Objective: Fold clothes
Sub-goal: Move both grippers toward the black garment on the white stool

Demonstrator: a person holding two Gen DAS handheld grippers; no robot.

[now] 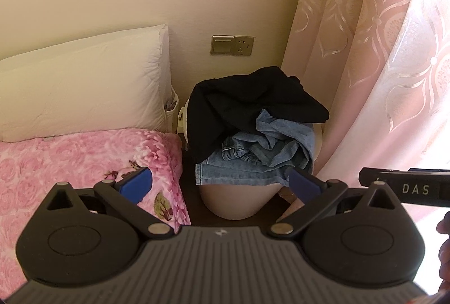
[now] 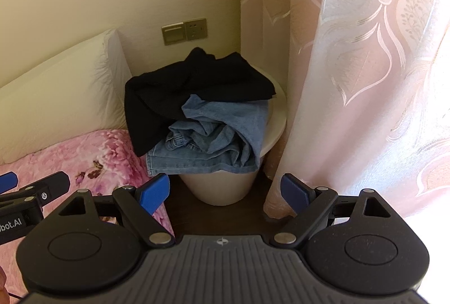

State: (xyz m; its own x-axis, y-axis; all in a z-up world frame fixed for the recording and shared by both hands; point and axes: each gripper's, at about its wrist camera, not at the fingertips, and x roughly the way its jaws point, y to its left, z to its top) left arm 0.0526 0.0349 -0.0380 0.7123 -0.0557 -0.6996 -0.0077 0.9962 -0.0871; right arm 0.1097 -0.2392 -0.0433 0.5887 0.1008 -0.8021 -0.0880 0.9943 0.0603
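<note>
Nearest the lens in both views: the gripper bodies w/ blue pads spread wide. Left gripper [image 1: 220, 186] gapes w/ nothing between its pads, and right gripper [image 2: 225, 191] likewise, jaws apart and empty; both hang short of the pile, no contact yet. Going left to right: pillow [image 1: 84, 73] against the wall, pink floral blanket [image 1: 84, 158] on the bed below it, then a pale round tub [image 2: 225, 188] on dark floor just beside the bed, then the curtain [image 2: 365, 65] at far right, its hem touching the floor next to the tub. The clothes sit heaped on top of the tub: a black garment [image 1: 242, 101] on top toward the wall, draping down the tub's left side, and jeans [image 1: 261, 152] bunched under it at the front, one hem edge hanging over the near rim. Handling guess: black piece looks thin, limp, light, so prob. lifts easily w/ a pinch at its right edge or the loose left drape, but will sag and needs 2 holds to spread. Denim looks thicker, heavier, stiffer, holds its creases; best grip is prob. the flat hem at the near left or the waistband seam showing mid-pile, both firm enough not to slip. Black one overlaps the jeans, so taking it first seems wise, else it drags along. Nothing fragile. The bed looks like the obvious flat spot to fold on.
</note>
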